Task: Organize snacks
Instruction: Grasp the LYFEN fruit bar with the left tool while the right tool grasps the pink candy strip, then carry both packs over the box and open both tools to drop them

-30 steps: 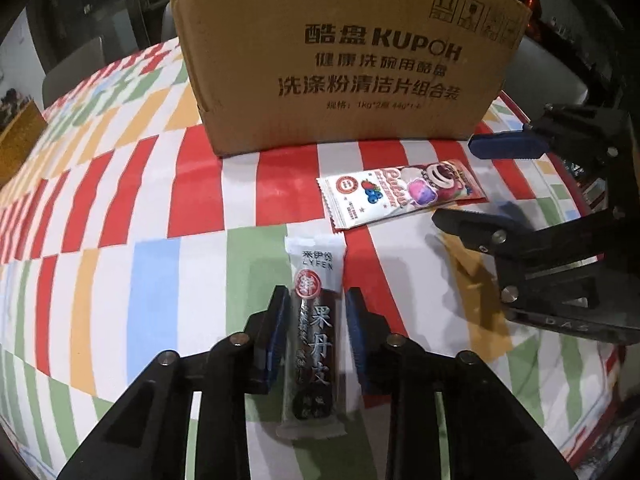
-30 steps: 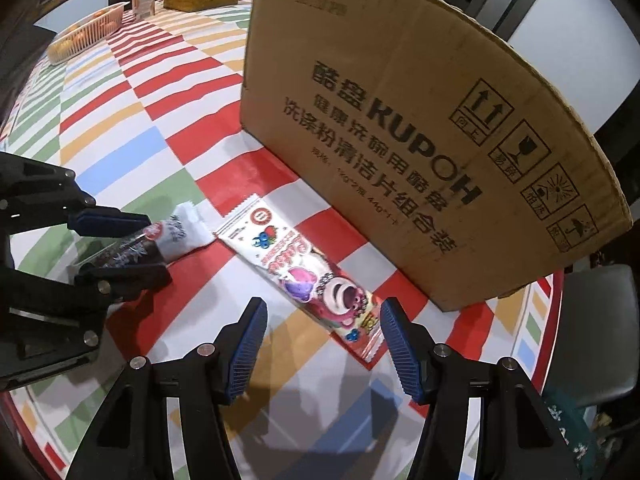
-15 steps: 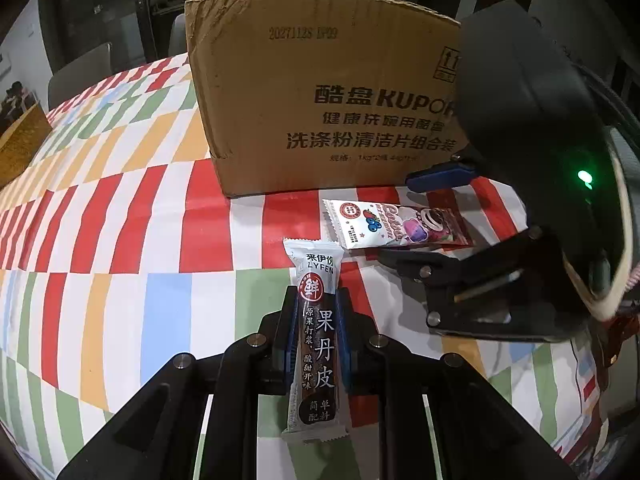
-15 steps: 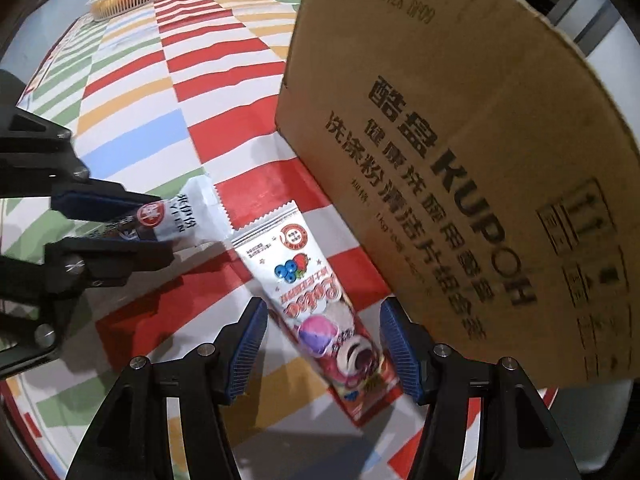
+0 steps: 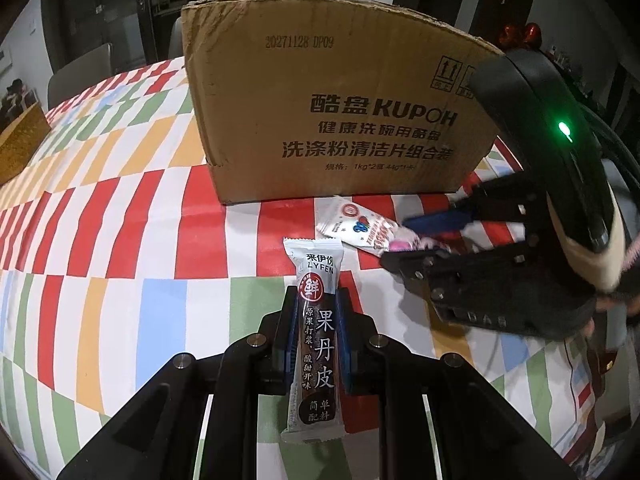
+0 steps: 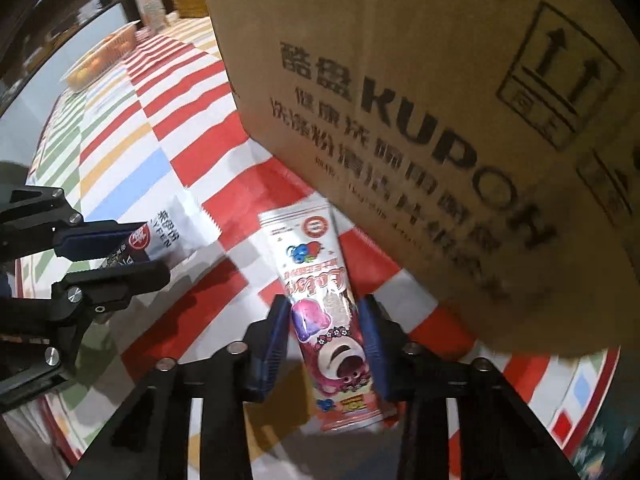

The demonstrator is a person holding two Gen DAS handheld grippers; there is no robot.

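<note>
My left gripper (image 5: 316,320) is shut on a dark fruit-leather bar (image 5: 318,336) with a white top and holds it over the checked tablecloth; the bar also shows in the right wrist view (image 6: 160,236). My right gripper (image 6: 324,320) straddles a white and pink Lotso snack pack (image 6: 320,280) lying on the cloth, its blue pads (image 6: 276,332) close to the pack's sides. That pack also shows in the left wrist view (image 5: 360,232), in front of a large cardboard box (image 5: 332,120).
The cardboard box (image 6: 440,100) stands just beyond the pack. A tray of orange food (image 6: 100,60) and a carton (image 6: 150,2) sit at the far end of the table. A wicker basket (image 5: 20,144) is at the left edge.
My left gripper closed on the fruit-leather bar and lifted it. My right gripper moved forward over the Lotso pack and its jaws narrowed around it.
</note>
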